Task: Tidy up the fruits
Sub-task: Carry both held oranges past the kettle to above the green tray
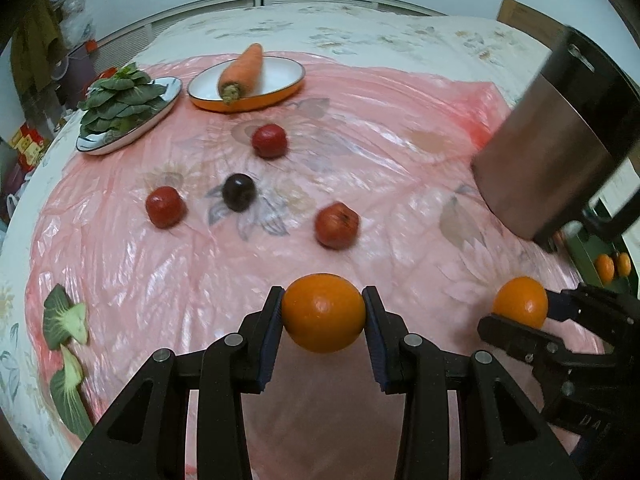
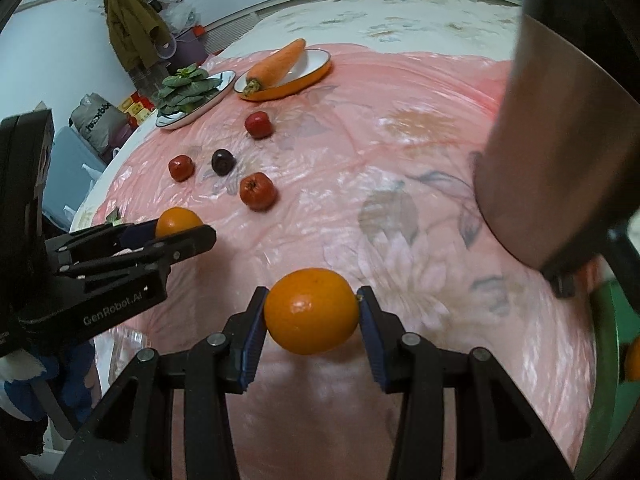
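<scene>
Home bedroom: floral bedsheet (image 1: 360, 24), hanging coat (image 2: 128, 28), cluttered storage boxes (image 2: 136, 108).

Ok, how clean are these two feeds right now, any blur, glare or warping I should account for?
Left wrist view: strong fisheye bending at the edges; the metal pot at right is smeared, white glare patches on the pink plastic sheet; the orange in the left hand-held gripper is sharp. Right wrist view: same warping, pot blurred, its orange in the right hand-held gripper crisp.
</scene>
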A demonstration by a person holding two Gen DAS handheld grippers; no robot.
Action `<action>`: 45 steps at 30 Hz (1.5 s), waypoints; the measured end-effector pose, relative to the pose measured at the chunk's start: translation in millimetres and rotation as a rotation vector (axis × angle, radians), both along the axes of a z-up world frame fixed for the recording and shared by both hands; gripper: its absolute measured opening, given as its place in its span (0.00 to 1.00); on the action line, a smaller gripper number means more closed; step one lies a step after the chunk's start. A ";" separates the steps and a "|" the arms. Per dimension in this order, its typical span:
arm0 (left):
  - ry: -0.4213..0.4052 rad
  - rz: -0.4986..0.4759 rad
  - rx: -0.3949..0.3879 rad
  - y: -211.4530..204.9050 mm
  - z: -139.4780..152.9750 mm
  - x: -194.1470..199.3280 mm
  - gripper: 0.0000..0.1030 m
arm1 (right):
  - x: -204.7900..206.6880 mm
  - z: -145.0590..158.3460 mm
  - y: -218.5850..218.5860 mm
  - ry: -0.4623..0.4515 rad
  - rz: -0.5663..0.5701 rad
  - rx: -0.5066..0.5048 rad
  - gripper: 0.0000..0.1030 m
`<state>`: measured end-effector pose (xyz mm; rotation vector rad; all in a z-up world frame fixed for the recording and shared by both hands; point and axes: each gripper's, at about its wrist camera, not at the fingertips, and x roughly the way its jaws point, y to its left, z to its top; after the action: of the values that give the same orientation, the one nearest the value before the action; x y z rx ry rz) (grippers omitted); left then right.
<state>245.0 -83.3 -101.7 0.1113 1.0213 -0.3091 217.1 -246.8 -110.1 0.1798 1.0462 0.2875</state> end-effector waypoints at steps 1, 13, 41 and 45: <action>0.000 -0.005 0.001 -2.6 0.5 -3.6 0.33 | -2.3 0.6 -2.8 0.002 -0.005 0.003 0.55; -0.069 -0.047 -0.004 -30.0 7.7 -29.3 0.33 | -32.2 1.1 -41.1 -0.053 -0.072 -0.008 0.55; -0.207 -0.128 -0.070 -89.3 65.2 -140.3 0.33 | -129.8 49.4 -106.2 -0.313 -0.216 -0.034 0.55; -0.217 -0.193 -0.082 -121.1 73.2 -156.8 0.33 | -147.6 55.4 -141.0 -0.343 -0.294 -0.051 0.55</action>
<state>88.2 -204.4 -28.5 0.1661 0.7832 -0.5039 69.5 -387.8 -54.7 0.2261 0.6745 0.0217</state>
